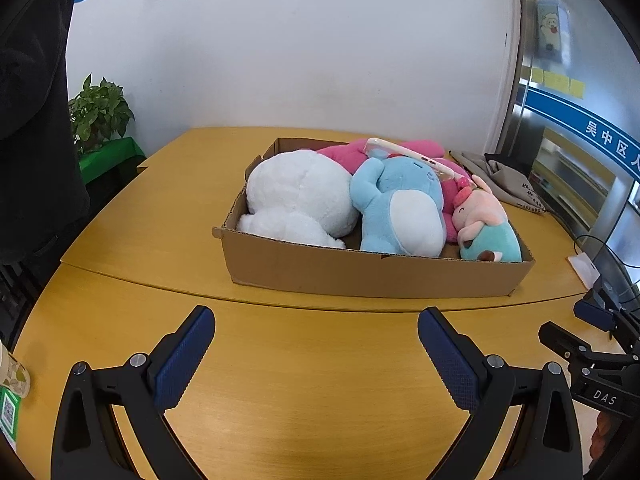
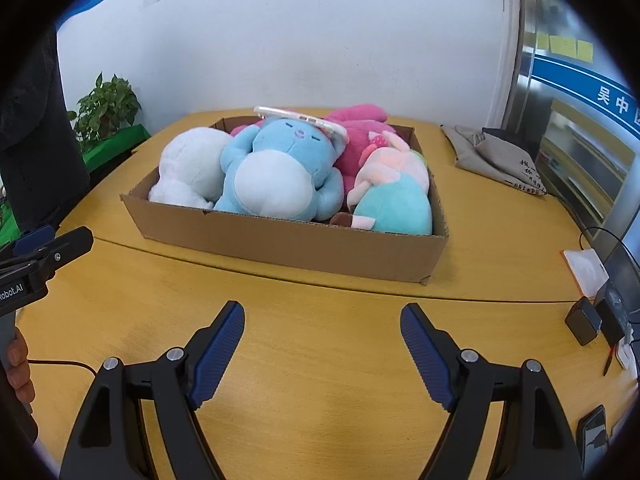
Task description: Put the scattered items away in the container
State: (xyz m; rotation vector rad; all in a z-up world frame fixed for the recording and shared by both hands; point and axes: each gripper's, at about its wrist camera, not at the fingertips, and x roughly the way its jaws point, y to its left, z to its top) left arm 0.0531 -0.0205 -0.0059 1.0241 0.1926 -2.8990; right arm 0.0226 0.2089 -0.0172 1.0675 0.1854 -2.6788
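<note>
Toys (image 1: 396, 208) inside cardboard box (image 1: 360, 272)

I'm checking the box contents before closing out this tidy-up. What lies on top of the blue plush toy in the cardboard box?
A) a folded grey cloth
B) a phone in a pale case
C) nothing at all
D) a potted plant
B: a phone in a pale case rests across the head of the blue plush toy inside the cardboard box; the grey cloth lies on the table outside the box.
</note>
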